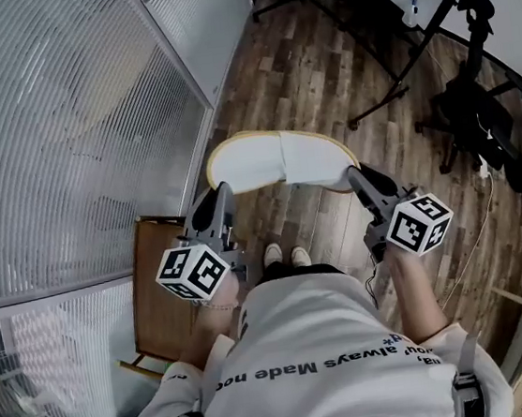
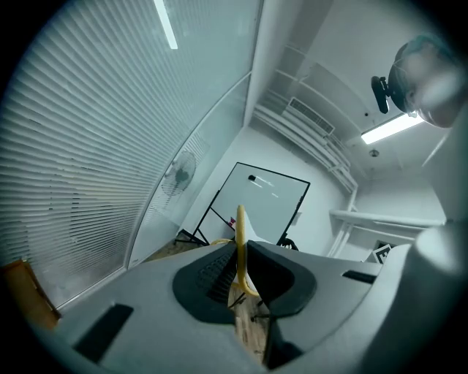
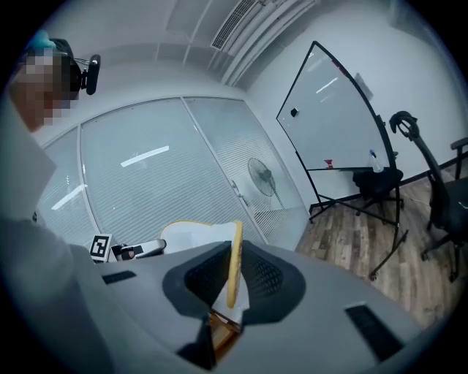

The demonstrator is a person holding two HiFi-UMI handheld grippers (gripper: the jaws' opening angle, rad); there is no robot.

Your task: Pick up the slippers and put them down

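Two white slippers with yellow rims hang side by side above the wood floor in the head view, the left slipper [image 1: 246, 162] and the right slipper [image 1: 316, 160] touching in the middle. My left gripper [image 1: 219, 197] is shut on the left slipper's outer edge, my right gripper [image 1: 359, 179] on the right slipper's outer edge. In the left gripper view the yellow rim [image 2: 240, 252] stands upright, pinched in the left gripper [image 2: 241, 272]. In the right gripper view the right slipper [image 3: 234, 266] is clamped the same way in the right gripper [image 3: 231, 286].
A glass wall with blinds [image 1: 63, 133] runs along the left. A low wooden stand [image 1: 158, 296] sits beside my feet [image 1: 286, 254]. A whiteboard on a black frame [image 1: 379, 18] and an office chair [image 1: 477, 120] stand ahead to the right.
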